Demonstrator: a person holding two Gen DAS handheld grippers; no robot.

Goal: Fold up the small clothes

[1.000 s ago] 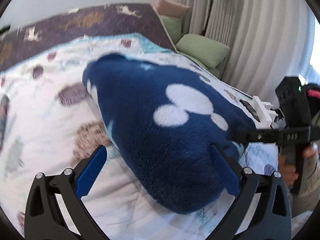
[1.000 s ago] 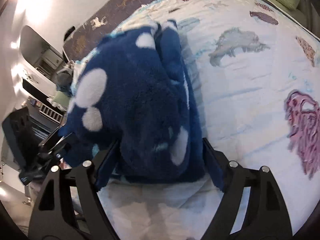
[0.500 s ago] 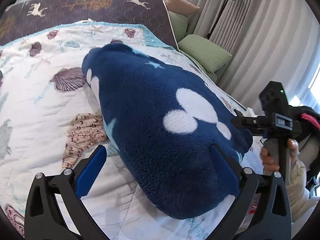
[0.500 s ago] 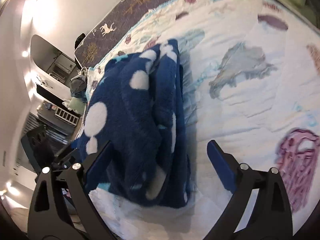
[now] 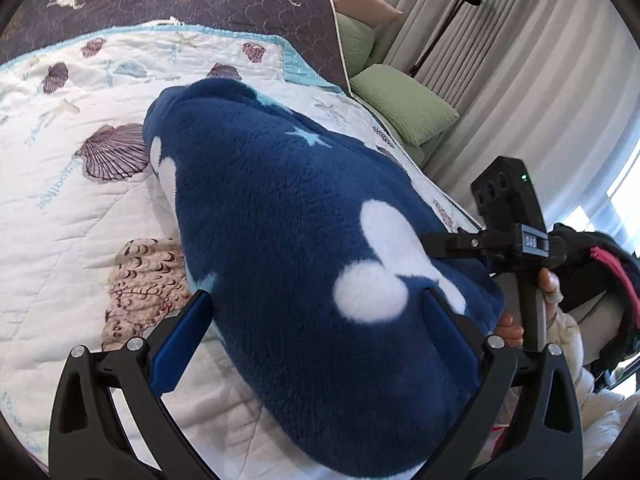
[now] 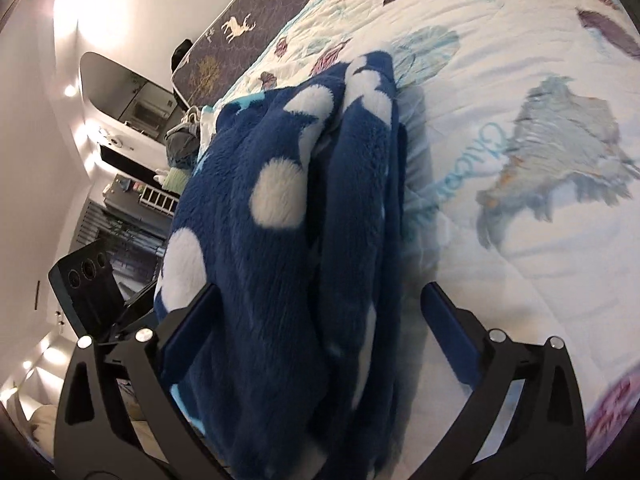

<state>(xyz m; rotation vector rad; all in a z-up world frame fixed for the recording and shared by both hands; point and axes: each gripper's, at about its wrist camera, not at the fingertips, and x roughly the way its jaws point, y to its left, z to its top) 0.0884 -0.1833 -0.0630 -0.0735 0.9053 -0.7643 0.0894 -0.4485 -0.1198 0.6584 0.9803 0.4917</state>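
Folded navy fleece garment with white spots (image 5: 304, 248) lies at the quilted bed's (image 5: 60, 216) near edge; your left gripper (image 5: 316, 316) and right gripper (image 6: 320, 312) straddle it, jaws wide open.

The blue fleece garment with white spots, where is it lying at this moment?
The blue fleece garment lies folded on the seashell quilt of the bed, filling the centre of both wrist views, between each gripper's open jaws.
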